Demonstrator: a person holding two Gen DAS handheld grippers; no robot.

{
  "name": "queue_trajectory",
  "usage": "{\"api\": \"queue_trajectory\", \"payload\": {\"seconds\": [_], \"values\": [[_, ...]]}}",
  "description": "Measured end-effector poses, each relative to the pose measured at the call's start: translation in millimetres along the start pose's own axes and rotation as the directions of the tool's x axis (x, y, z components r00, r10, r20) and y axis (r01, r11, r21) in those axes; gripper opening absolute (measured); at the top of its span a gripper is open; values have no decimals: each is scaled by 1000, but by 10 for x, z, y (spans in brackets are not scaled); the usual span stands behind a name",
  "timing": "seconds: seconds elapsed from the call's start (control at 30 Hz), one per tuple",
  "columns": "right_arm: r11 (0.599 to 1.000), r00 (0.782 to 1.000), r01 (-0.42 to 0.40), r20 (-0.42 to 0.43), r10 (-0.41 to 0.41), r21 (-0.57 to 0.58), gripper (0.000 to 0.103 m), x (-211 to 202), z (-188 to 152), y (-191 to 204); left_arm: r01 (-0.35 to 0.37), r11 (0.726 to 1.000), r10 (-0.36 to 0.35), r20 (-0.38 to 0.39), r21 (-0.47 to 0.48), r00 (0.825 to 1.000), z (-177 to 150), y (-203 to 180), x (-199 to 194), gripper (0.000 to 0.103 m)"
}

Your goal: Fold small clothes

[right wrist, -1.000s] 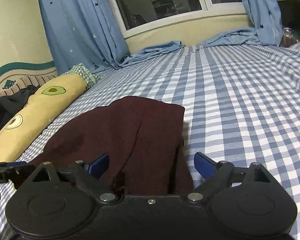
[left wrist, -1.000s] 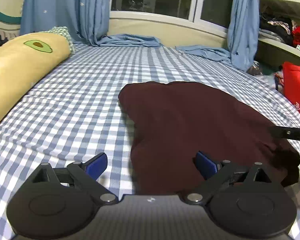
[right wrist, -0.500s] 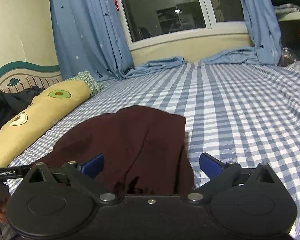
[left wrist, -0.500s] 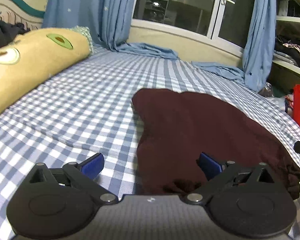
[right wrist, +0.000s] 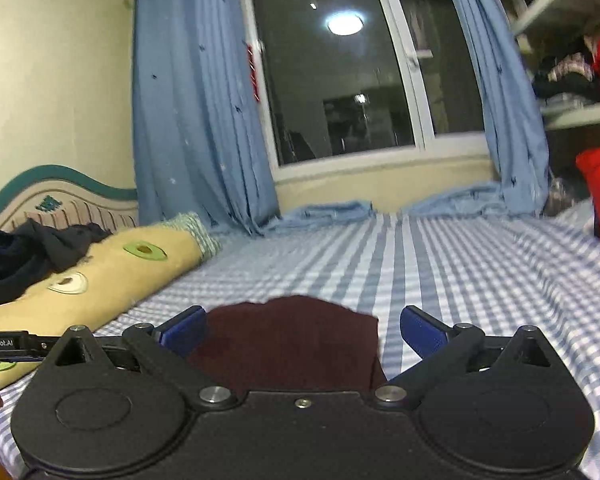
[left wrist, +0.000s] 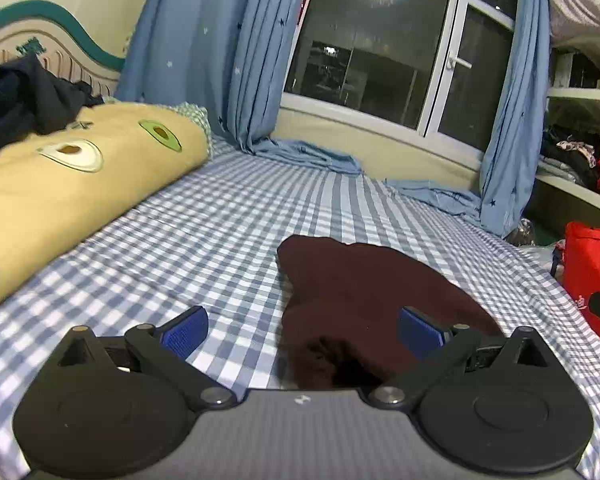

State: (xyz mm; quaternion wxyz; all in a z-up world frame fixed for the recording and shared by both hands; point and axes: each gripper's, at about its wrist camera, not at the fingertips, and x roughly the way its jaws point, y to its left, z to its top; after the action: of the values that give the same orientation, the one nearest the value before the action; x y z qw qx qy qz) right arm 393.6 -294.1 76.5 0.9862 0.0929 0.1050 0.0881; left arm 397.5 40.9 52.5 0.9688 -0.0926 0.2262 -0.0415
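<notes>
Left wrist view: the left gripper (left wrist: 303, 330) is hovering spread over the folded maroon cloth garment (left wrist: 376, 296). The right gripper (right wrist: 303, 326) is gaping empty above the blue-checked bed sheet (right wrist: 460, 264).

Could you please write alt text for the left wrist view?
A dark maroon garment lies folded on a blue checked bedsheet, just ahead of the open, empty left gripper. A yellow avocado-print pillow lies left, below a curtained night window.
</notes>
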Motion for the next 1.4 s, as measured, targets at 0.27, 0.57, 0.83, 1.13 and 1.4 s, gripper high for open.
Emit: {"api": "queue_trajectory", "payload": {"seconds": [0.27, 0.57, 0.83, 1.13, 1.4], "values": [[995, 995, 1, 95, 9, -104, 103, -775, -47, 316, -11, 999, 5, 136, 41, 991, -242, -141, -892, 102], [993, 991, 27, 131, -12, -115, 103, -1488, -521, 546, -10, 989, -15, 166, 147, 986, -744, -373, -1401, 102], [987, 981, 98, 180, -75, -125, 103, -1931, -959, 641, -43, 992, 20, 186, 120, 982, -1192, -342, -1615, 102], [984, 975, 115, 204, -86, -135, 103, -2111, -1309, 735, -80, 987, 58, 157, 136, 986, -1496, -246, -1648, 102], [982, 979, 137, 166, -115, -126, 103, -2024, -1546, 730, -89, 986, 68, 146, 143, 987, -1619, -198, -1594, 102]]}}
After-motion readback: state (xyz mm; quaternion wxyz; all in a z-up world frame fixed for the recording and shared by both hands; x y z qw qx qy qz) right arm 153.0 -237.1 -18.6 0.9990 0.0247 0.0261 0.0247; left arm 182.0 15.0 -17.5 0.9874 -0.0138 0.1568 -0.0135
